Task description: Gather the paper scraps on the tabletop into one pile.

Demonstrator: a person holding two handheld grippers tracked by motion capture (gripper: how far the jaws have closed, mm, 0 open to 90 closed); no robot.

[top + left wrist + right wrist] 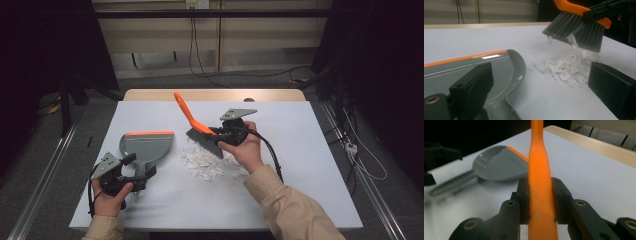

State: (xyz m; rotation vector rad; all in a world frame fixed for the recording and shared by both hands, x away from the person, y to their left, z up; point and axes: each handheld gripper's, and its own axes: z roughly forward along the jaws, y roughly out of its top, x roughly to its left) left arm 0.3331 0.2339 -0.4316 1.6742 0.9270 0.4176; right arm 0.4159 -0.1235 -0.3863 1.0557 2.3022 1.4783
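Note:
A grey dustpan with an orange lip lies flat on the white sheet at the left. My left gripper is at its handle, and its jaws stand wide open in the left gripper view, the handle running down between them beside the left jaw. My right gripper is shut on the orange handle of a hand brush. The handle is clamped between both pads. The grey bristles hang tilted over a pile of white paper scraps, touching its far side. The scraps lie right of the dustpan.
A white sheet covers the wooden table. Black cables trail from both grippers and across the floor at the back right. Metal rails run along the floor on both sides. Bare sheet lies right of and in front of the scraps.

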